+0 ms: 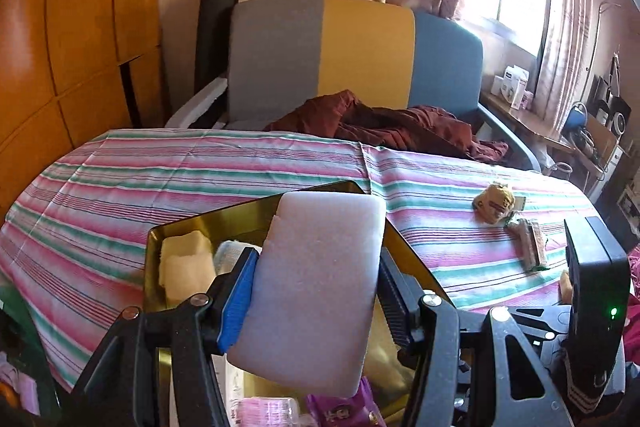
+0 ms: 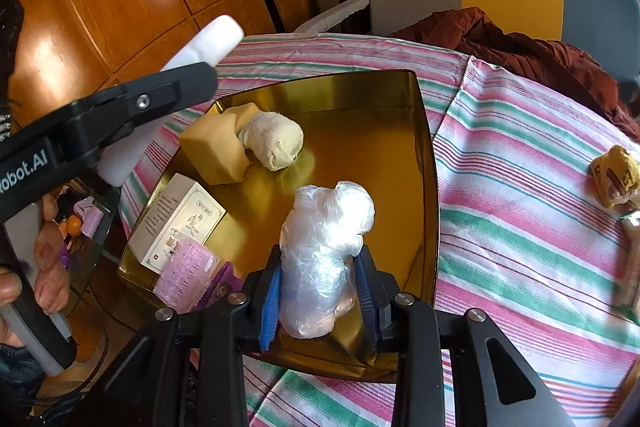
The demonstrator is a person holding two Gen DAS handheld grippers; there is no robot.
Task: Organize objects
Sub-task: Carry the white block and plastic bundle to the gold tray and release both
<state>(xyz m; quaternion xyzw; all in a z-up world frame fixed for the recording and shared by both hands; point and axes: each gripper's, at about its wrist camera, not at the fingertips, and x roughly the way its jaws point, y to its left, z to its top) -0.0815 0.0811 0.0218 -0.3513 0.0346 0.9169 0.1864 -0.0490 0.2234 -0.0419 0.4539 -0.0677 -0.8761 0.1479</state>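
My left gripper [image 1: 316, 279] is shut on a white foam block [image 1: 316, 287] and holds it above the gold tray [image 1: 256, 215]; the same block [image 2: 200, 47] shows in the right wrist view, left of the tray. My right gripper [image 2: 320, 291] is shut on a clear plastic bag bundle [image 2: 324, 259] over the gold tray [image 2: 416, 155]. In the tray lie a yellow sponge [image 2: 218, 151], a rolled cream sock [image 2: 276, 141], a white box [image 2: 176, 223] and a pink packet [image 2: 186, 275].
The tray sits on a striped cloth [image 2: 520, 227]. On the cloth to the right lie a yellow rolled sock [image 1: 494, 203] and a wrapped bar [image 1: 530, 241]. A chair [image 1: 360, 59] with a maroon garment [image 1: 400, 127] stands behind.
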